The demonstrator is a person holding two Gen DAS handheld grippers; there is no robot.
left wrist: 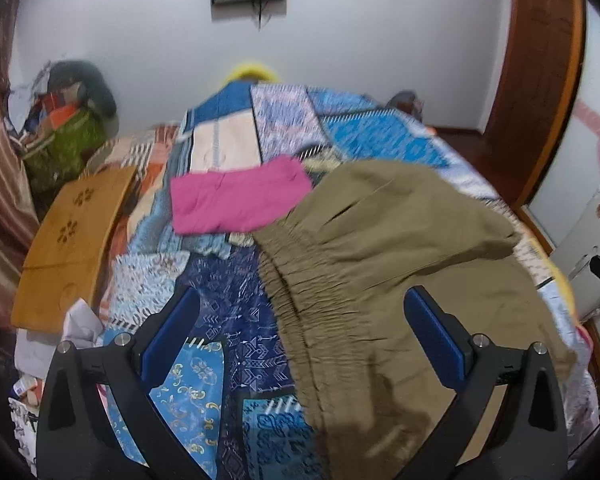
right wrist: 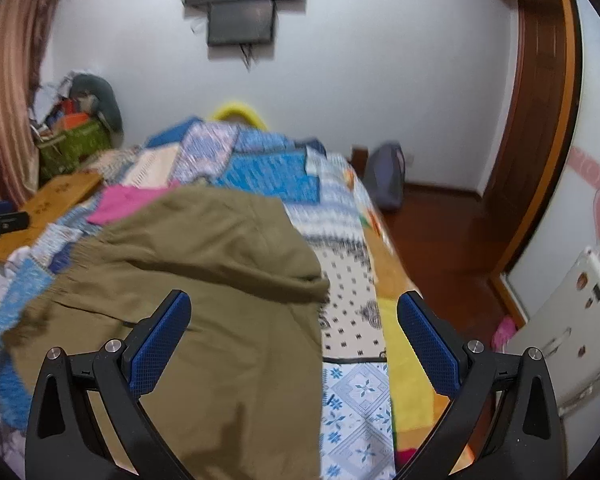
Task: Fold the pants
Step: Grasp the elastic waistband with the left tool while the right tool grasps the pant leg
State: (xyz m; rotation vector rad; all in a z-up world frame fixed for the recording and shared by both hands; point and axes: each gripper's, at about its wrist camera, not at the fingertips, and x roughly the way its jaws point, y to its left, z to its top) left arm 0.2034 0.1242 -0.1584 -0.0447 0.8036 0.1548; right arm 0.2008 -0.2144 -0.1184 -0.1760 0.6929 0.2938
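- No readable text, labels, brands or numbers anywhere in either view (both blurred).
- Fridge [right wrist: 572,332] carries small stickers, too blurry to read.

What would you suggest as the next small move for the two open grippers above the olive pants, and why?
Probably lower the left gripper onto the gathered waistband and close on it. Both the left and the right gripper are open and hold nothing, and the olive pants lie rumpled on the patchwork bedspread, one edge already turned over, so they likely need gripping before folding.
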